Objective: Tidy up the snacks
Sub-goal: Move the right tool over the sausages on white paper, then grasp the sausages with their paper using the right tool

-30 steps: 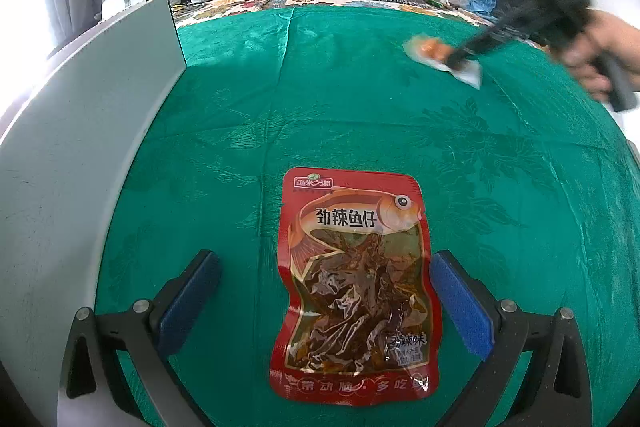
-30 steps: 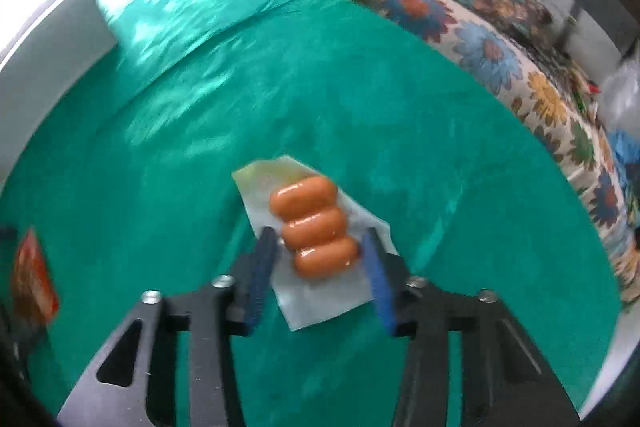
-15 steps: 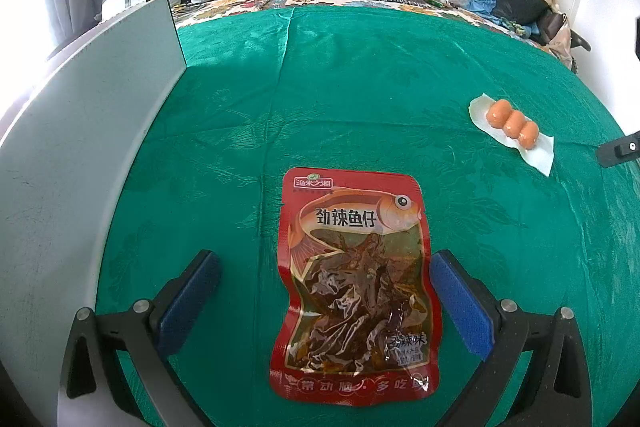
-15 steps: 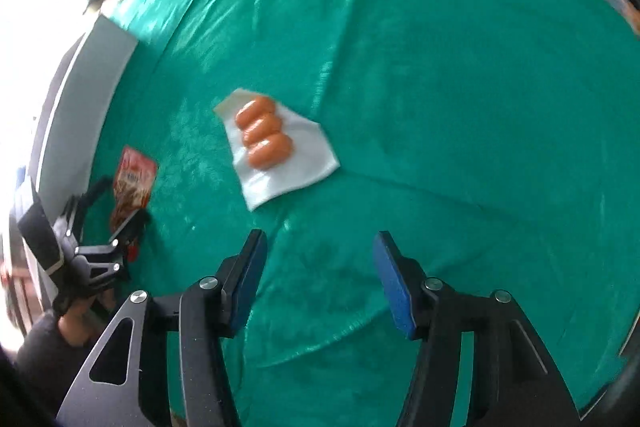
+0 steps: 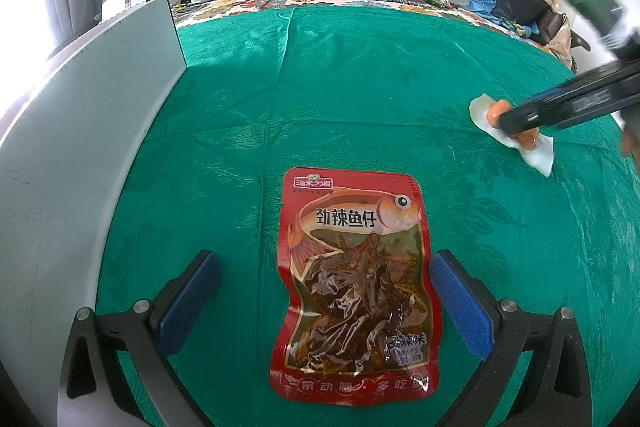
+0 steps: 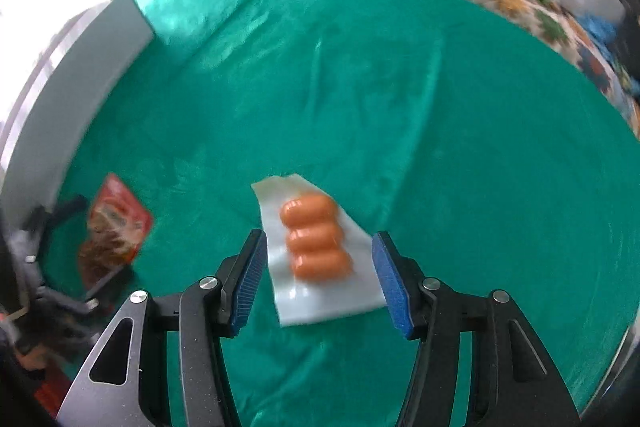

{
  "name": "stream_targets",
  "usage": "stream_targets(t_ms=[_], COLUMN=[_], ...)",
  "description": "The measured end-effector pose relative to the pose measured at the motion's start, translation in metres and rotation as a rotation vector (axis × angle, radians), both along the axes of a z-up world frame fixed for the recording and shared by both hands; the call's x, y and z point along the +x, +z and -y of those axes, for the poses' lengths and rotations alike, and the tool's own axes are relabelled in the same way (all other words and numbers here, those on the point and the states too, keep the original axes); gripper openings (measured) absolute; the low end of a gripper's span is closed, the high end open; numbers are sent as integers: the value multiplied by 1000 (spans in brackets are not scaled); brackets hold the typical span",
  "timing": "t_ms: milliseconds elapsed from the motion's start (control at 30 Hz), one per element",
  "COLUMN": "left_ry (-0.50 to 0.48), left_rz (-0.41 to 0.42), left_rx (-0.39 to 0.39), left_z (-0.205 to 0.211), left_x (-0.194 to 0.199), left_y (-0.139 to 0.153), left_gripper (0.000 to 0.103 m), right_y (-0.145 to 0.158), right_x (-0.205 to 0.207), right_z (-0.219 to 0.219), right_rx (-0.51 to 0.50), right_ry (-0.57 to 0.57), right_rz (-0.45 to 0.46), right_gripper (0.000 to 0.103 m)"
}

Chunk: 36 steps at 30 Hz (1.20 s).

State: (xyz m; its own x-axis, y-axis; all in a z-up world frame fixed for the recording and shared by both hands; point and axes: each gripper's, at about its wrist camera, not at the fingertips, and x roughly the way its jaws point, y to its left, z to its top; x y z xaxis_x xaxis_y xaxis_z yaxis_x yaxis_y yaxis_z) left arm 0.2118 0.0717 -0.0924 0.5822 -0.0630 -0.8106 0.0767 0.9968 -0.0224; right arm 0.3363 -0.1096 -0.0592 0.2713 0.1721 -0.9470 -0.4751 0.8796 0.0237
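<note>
Your right tool [image 6: 318, 277] points steeply down at the green cloth [image 6: 440, 131] that covers the bench. Its blue pads [image 6: 251, 283] stand partly apart; the jaws have just eased in a little, and they do not press on anything. The sausage pack [image 6: 316, 241], three orange sausages sealed in a clear wrapper, lies flat on the cloth between those pads, its long axis running from about 11 to 5 o'clock, with a visible gap at each side. In the left wrist view the right tool [image 5: 516, 125] reaches in from 3 o'clock and partly covers the sausage pack [image 5: 536, 151]; a bit of your hand [image 5: 630, 143] shows at the frame edge.

Your left tool [image 5: 320, 303] is angled down at the cloth with its jaws wide. The red fish snack pouch [image 5: 352, 267] lies flat between the pads, printed side up, its top edge toward 12 o'clock, touching neither pad. From the right wrist view that red fish snack pouch [image 6: 114, 231] sits at 9 o'clock, well apart from the sausage pack. A grey board [image 5: 80, 131] stands along the cloth's edge at 9 to 10 o'clock.
</note>
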Motion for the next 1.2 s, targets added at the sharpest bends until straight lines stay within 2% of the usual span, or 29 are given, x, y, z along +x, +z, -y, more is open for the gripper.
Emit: stream_targets(t_ms=[33,67,100,133,167,200,267,333,400,467,533,600,700,800,867,967,1100,1167,1200], left_ry=[0,0,0,0,0,0,0,0,0,0,0,0,0,0,0,1,1,1,1], left_rz=[0,0,0,0,0,0,0,0,0,0,0,0,0,0,0,0,0,0,0], left_rx=[0,0,0,0,0,0,0,0,1,0,0,0,0,0,0,0,0,0,0], left_z=[0,0,0,0,0,0,0,0,0,0,0,0,0,0,0,0,0,0,0], left_x=[0,0,0,0,0,0,0,0,0,0,0,0,0,0,0,0,0,0,0], left_y=[0,0,0,0,0,0,0,1,1,1,1,1,1,1,1,1,1,1,1], left_gripper=[103,103,103,103,103,103,103,103,103,103,103,103,103,103,103,103,103,103,103], right_y=[-6,-10,-11,-9,-9,-9,-10,-9,-8,-7,-12,-13,-12,-5,-4,-13,-18,-19,-23], right_x=[3,7,9,11,10,9,-5,-34,-60,-81,-91,-95,-96,-104,-110,-114,-119,-121,-123], right_z=[-5,-9,-9,-6,-3,-3,-14,-27,-26,-18,-8,7,40,58,56,46,36,31,23], right_rx=[-32,-55,-29,-15,-10,-4,-45,-99,-124,-123,-95,-36,75,141,116,59,24,45,48], right_ry=[2,-1,-16,-74,-102,-109,-1,196,297,312,275,182,-101,-268,-308,-305,-304,-307,-304], right_rz=[-3,9,2,-3,-15,-30,-31,-26,-36,-15,-15,-4,-27,-13,14,24,62,68,72], right_gripper=[61,58,56,45,39,39,38,38,38,38,38,38,38,38,38,38,44,61,64])
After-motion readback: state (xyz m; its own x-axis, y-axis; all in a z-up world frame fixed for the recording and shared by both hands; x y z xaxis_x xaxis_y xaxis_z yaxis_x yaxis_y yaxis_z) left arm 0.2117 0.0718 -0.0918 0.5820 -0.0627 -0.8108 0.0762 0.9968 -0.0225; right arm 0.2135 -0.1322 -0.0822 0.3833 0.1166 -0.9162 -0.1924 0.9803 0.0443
